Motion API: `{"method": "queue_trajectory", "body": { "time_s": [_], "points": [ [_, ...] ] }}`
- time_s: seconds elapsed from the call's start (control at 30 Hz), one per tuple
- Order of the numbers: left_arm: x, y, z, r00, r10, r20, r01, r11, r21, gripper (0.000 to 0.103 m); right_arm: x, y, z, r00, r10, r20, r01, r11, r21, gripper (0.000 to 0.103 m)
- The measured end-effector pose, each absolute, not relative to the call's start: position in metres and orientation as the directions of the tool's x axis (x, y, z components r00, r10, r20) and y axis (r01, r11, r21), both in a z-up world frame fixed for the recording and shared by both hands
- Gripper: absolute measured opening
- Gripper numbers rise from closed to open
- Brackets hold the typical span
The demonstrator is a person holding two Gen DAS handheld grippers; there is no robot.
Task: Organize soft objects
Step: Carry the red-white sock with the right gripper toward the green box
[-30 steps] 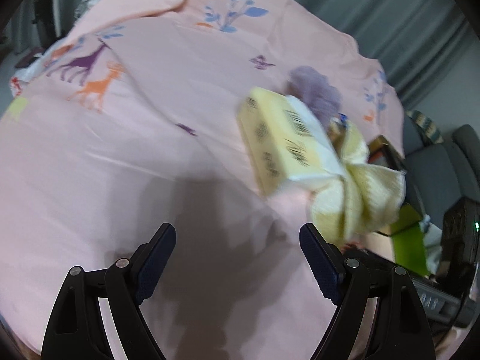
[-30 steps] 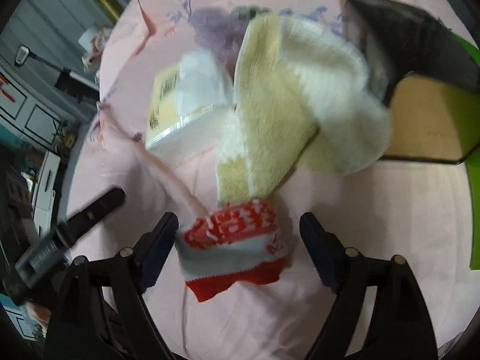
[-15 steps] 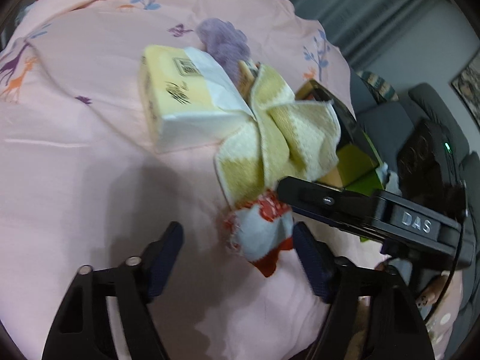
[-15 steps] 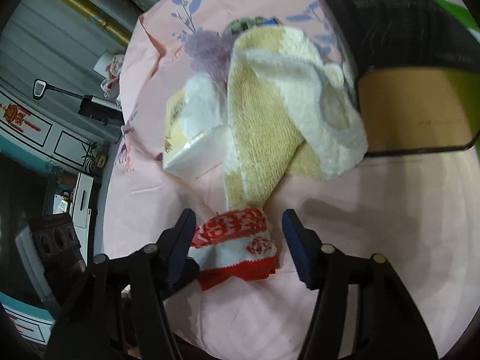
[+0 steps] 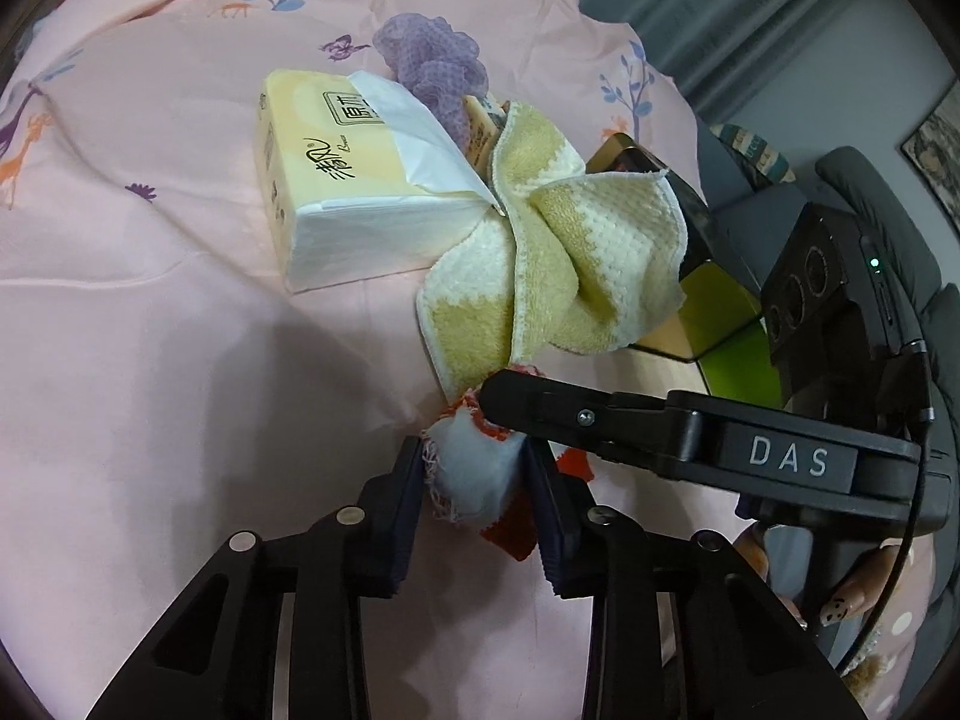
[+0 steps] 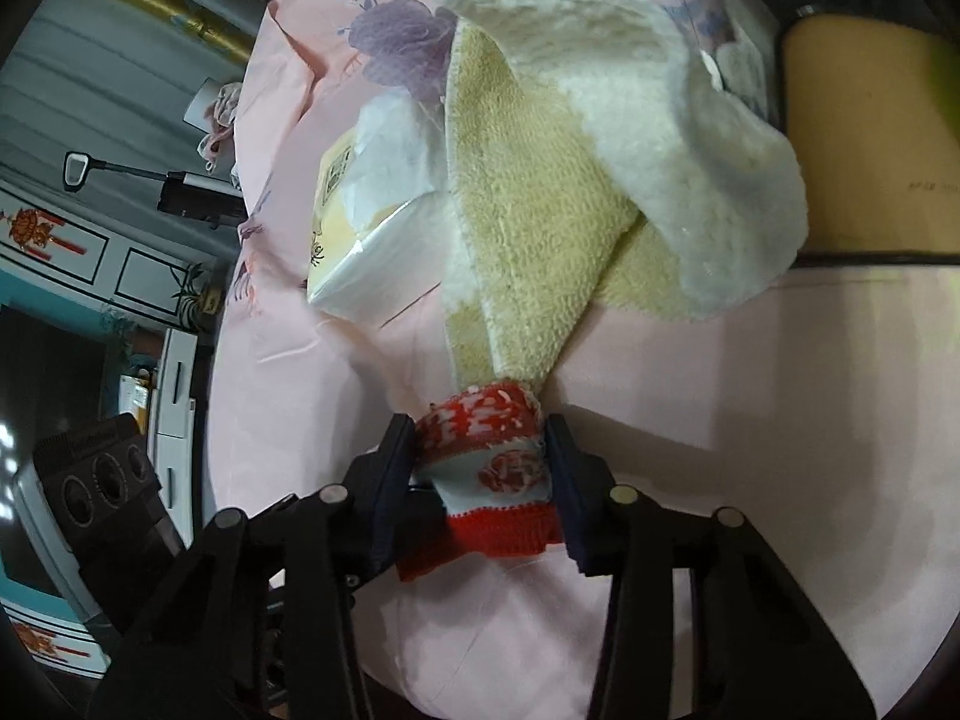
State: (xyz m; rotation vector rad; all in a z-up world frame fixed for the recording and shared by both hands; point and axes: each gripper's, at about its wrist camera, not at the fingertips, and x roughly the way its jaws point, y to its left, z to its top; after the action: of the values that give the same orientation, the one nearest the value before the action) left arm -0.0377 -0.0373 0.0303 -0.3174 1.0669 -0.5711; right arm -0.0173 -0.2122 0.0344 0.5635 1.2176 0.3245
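Both fingers (image 5: 414, 480) pinching red-and-white sock (image 5: 474, 480), crumpled, frayed edges, red patterned cuff

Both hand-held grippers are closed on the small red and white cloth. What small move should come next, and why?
Probably lift the red and white cloth slightly toward you. The left hand-held gripper and right hand-held gripper pinch it, while its far edge touches the yellow towel, which could drag along.
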Motion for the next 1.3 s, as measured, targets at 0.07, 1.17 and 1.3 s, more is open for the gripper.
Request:
{"method": "queue_trajectory", "body": {
  "time_s": [0.07, 1.17, 1.3],
  "points": [
    [-0.038, -0.038, 0.033, 0.366, -0.581, -0.727, 0.292, 0.813, -0.504, 0.033, -0.018, -0.213, 0.037, 0.335, 0.521, -0.785, 0.058, 0.820, 0.569, 0.039],
    [-0.055, -0.029, 0.089, 0.517, -0.589, -0.621, 0.372, 0.808, -0.456, 0.032, -0.045, -0.183, 0.108, 0.558, 0.430, -0.710, -0.056, 0.873, 0.485, 0.035],
    [-0.056, -0.041, 0.102, 0.531, -0.600, -0.598, 0.398, 0.800, -0.450, 0.032, -0.048, -0.193, 0.120, 0.595, 0.412, -0.690, -0.049, 0.876, 0.481, 0.035]
  ]
}}
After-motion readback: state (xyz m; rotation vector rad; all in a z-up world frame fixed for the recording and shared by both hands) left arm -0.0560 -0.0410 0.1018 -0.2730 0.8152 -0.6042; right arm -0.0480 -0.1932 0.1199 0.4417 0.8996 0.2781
